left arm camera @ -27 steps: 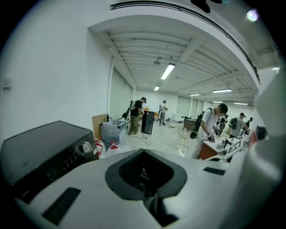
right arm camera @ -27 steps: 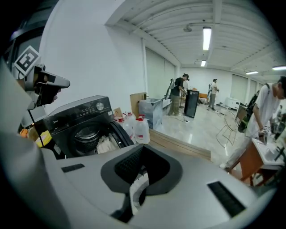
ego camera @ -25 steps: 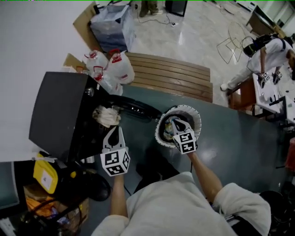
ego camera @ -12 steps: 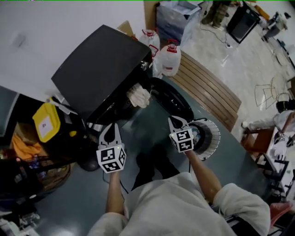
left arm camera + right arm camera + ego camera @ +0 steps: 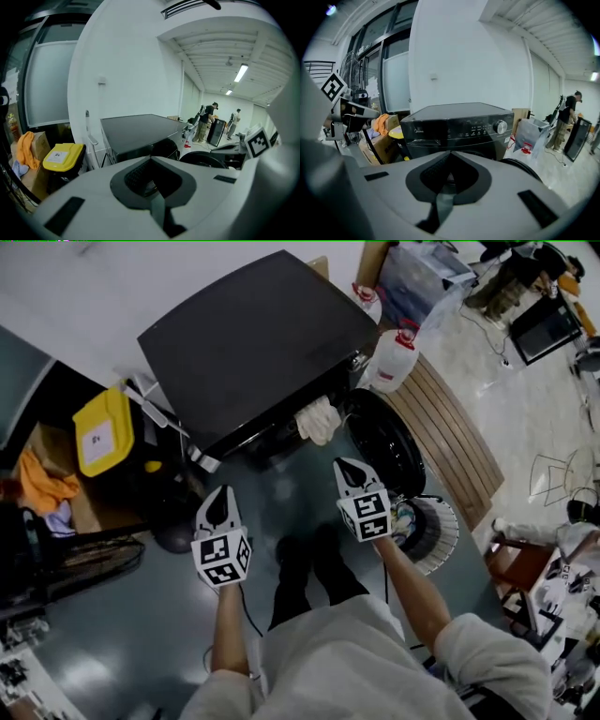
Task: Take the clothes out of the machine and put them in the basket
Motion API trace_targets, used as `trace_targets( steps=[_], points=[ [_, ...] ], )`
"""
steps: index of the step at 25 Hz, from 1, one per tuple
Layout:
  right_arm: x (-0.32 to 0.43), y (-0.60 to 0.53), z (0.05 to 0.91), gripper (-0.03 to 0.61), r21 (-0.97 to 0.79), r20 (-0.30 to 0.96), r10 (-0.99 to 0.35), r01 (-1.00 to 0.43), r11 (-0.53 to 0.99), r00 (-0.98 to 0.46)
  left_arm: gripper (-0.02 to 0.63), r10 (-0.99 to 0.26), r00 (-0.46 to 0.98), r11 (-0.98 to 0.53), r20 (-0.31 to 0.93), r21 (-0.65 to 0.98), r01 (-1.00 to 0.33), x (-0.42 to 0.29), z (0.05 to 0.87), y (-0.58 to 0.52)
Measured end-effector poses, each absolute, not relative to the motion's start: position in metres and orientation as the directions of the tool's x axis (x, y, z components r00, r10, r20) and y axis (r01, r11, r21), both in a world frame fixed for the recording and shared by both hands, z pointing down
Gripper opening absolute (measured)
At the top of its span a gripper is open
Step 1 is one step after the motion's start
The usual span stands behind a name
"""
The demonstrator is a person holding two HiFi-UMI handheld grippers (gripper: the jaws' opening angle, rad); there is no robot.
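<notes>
Clutter fills the far left: an orange cloth [image 5: 39,488] lies bunched there, and next to it stands a bin with a yellow lid [image 5: 101,432]. My left gripper [image 5: 222,495] hangs above the grey-green floor [image 5: 122,634], out in front of the lower left corner of the washing machine [image 5: 253,343]. Its fingers are pressed together tip to tip, and I have nothing between them. The machine is a black front loader with a flat top, and a silver knob [image 5: 500,126] sits at the right end of its control panel. A pale cloth [image 5: 319,418] hangs out of the drum opening and droops over its edge, well apart from both of my grippers. My right gripper [image 5: 345,468] points towards that opening from just below it. Its fingers are also closed on each other and hold nothing. Just beside it on the right, the round door [image 5: 384,442] is swung wide open. Lower right of the door, close behind my right gripper's marker cube, the white basket [image 5: 452,526] stands on the floor with a few clothes [image 5: 403,517] already inside. Past the machine's right side stands a clear jug with a red cap [image 5: 394,357]. A slatted wooden bench [image 5: 455,442] runs along to the right of the door.
</notes>
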State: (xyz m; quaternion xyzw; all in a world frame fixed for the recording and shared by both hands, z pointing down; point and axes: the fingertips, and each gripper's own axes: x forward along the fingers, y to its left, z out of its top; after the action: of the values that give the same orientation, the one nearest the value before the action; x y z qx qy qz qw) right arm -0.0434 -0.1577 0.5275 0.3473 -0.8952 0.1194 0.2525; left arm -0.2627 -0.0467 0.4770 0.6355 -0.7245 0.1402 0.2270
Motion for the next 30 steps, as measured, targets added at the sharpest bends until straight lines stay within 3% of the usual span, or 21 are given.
trace_targets(
  steps=[13, 30],
  points=[
    [-0.05, -0.177, 0.601, 0.023, -0.023, 0.576, -0.55, -0.685, 0.728, -0.604, 0.018, -0.838, -0.025, 0.114, 0.545, 0.131, -0.985, -0.255, 0.567, -0.077],
    [-0.049, -0.154, 0.784, 0.023, -0.08, 0.643, -0.475, -0.67, 0.738, -0.601, 0.018, -0.829, 0.029, 0.072, 0.559, 0.158, -0.985, -0.229, 0.721, -0.105]
  ],
)
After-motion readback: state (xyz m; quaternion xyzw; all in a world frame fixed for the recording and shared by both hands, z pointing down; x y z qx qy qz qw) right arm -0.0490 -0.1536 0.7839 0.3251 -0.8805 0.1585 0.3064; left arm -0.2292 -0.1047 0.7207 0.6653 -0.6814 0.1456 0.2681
